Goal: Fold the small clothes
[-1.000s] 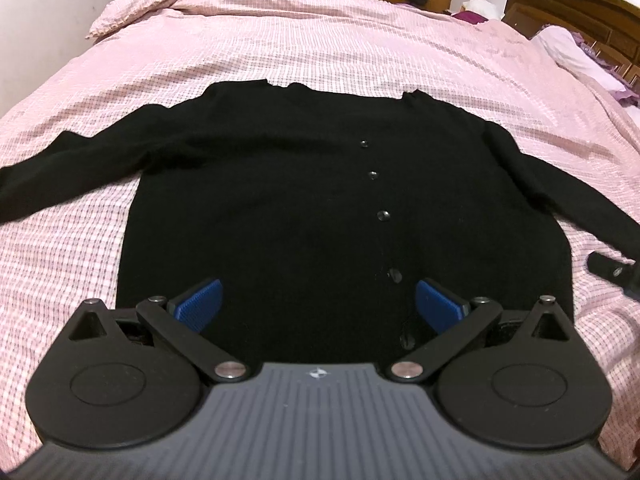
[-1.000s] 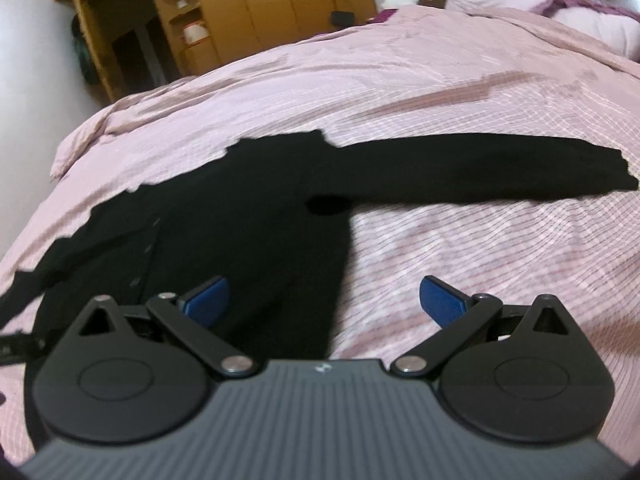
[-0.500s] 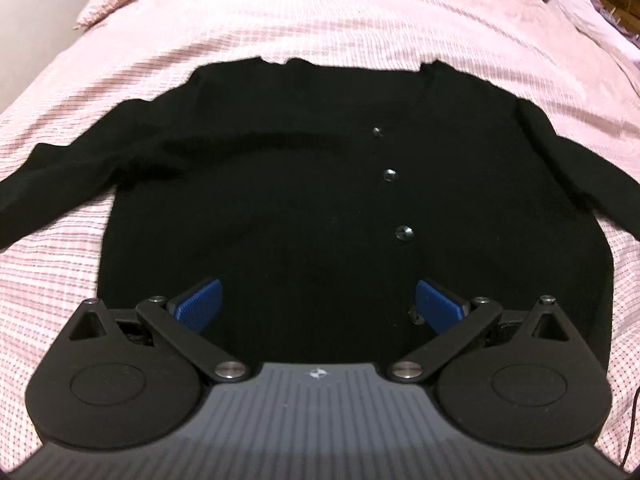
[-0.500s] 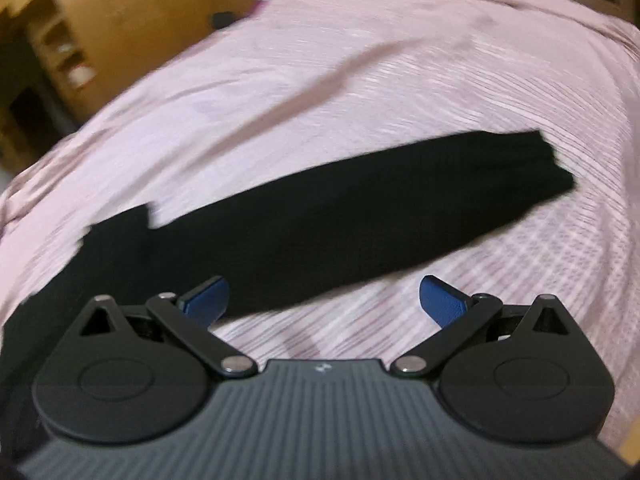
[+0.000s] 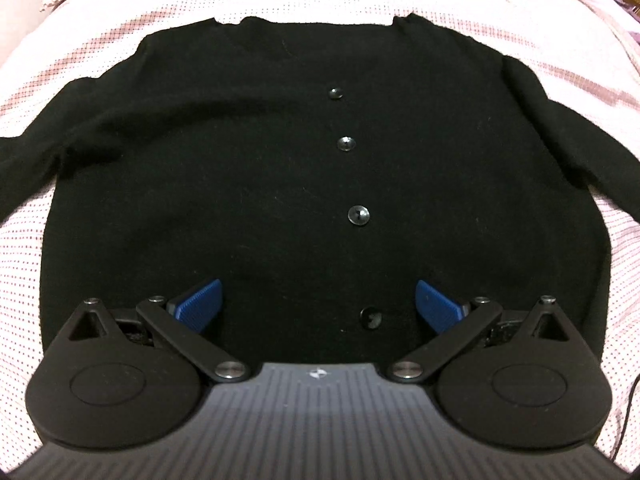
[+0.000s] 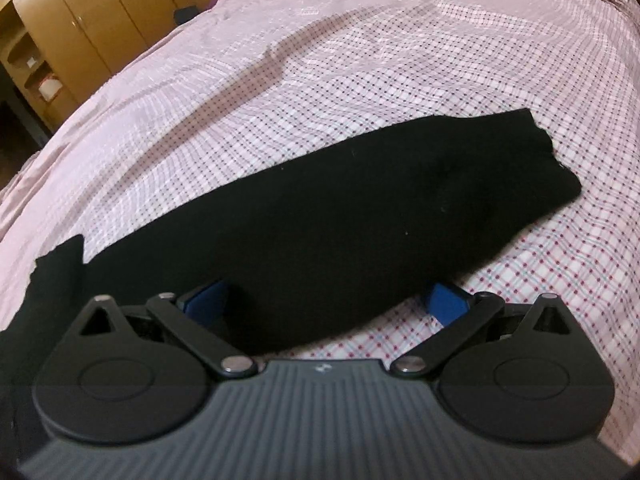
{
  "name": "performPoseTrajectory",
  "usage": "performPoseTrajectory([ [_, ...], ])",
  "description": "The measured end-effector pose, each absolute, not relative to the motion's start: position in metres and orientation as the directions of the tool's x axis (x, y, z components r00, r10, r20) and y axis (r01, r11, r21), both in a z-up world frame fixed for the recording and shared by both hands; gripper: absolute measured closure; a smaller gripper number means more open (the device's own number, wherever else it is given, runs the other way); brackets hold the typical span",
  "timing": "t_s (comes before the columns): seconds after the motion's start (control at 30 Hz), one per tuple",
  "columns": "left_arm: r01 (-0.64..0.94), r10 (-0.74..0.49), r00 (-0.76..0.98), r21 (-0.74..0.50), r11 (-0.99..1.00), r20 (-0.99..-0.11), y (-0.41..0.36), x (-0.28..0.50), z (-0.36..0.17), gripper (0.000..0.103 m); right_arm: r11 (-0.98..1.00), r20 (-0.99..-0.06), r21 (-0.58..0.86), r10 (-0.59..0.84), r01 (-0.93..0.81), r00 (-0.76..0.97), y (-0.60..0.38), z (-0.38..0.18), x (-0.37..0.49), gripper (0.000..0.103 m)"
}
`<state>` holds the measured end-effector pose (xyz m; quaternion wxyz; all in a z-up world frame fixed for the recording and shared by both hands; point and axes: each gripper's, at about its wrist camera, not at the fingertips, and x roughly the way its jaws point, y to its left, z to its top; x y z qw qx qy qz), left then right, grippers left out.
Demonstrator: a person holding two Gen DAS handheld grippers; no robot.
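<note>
A black buttoned cardigan (image 5: 248, 152) lies flat on the pink checked bedspread (image 5: 24, 264), buttons up, sleeves spread to both sides. My left gripper (image 5: 320, 306) hovers open low over its lower front, blue pads either side of the bottom button (image 5: 370, 317). In the right wrist view the cardigan's right sleeve (image 6: 360, 216) stretches across the bedspread (image 6: 320, 80) to its cuff (image 6: 548, 160). My right gripper (image 6: 326, 298) is open close above the sleeve near the shoulder, one blue pad over the fabric, the other over the bedspread.
Wooden wardrobe doors and shelves (image 6: 80, 12) stand beyond the bed's far left edge in the right wrist view. A small dark object (image 6: 185, 14) rests near that edge. Bedspread lies bare around the sleeve and above the collar.
My left gripper has moved forward and down over the cardigan's front. My right gripper has swung right and dropped close to the sleeve. Both stayed open.
</note>
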<state>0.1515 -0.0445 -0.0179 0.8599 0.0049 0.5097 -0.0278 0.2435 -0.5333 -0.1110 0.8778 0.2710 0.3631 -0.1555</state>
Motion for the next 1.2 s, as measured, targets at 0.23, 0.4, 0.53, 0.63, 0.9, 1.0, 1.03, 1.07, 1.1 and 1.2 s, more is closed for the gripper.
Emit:
performPoseTrajectory([
  [0.23,0.028,-0.035,0.460,-0.024,0.999,-0.887,-0.044,0.156,-0.021,0.000,0.772,-0.722,0.399,-0.069,0.495,0.688,-0.541,-0.109,0.247,0.000],
  [0.4,0.024,-0.033,0.451,-0.025,0.999,-0.892,-0.041,0.157,-0.025,0.000,0.716,-0.732,0.443,-0.057,0.539,0.678,-0.549,-0.106,0.252,0.000],
  [0.53,0.040,-0.022,0.448,-0.005,0.999,-0.894,-0.043,0.156,-0.027,0.000,0.647,-0.704,0.519,-0.046,0.558,0.708,-0.555,-0.106,0.251,0.000],
  [0.63,0.046,-0.017,0.449,0.004,0.999,-0.893,-0.045,0.156,-0.029,0.000,0.626,-0.673,0.560,-0.039,0.543,0.739,-0.555,-0.107,0.247,0.000],
  [0.9,0.056,-0.007,0.464,0.021,0.998,-0.886,-0.048,0.152,-0.033,0.000,0.614,-0.616,0.625,0.006,0.483,0.788,-0.555,-0.107,0.240,0.000],
  [1.0,0.055,-0.004,0.466,0.025,0.998,-0.885,-0.048,0.152,-0.033,0.000,0.613,-0.598,0.648,0.041,0.453,0.801,-0.553,-0.106,0.239,0.000],
  [1.03,0.054,-0.002,0.465,0.026,0.998,-0.885,-0.048,0.152,-0.033,0.000,0.614,-0.595,0.650,0.045,0.448,0.802,-0.551,-0.106,0.239,0.000],
  [1.07,0.053,-0.001,0.463,0.027,0.998,-0.886,-0.049,0.152,-0.033,0.000,0.618,-0.594,0.649,0.046,0.444,0.803,-0.550,-0.107,0.240,0.000],
  [1.1,0.052,0.000,0.462,0.027,0.998,-0.887,-0.049,0.153,-0.033,0.000,0.622,-0.596,0.645,0.045,0.444,0.802,-0.550,-0.108,0.241,0.000],
  [1.2,0.052,0.002,0.468,0.031,0.998,-0.884,-0.051,0.152,-0.034,0.000,0.626,-0.594,0.643,0.044,0.441,0.803,-0.550,-0.113,0.243,0.000],
])
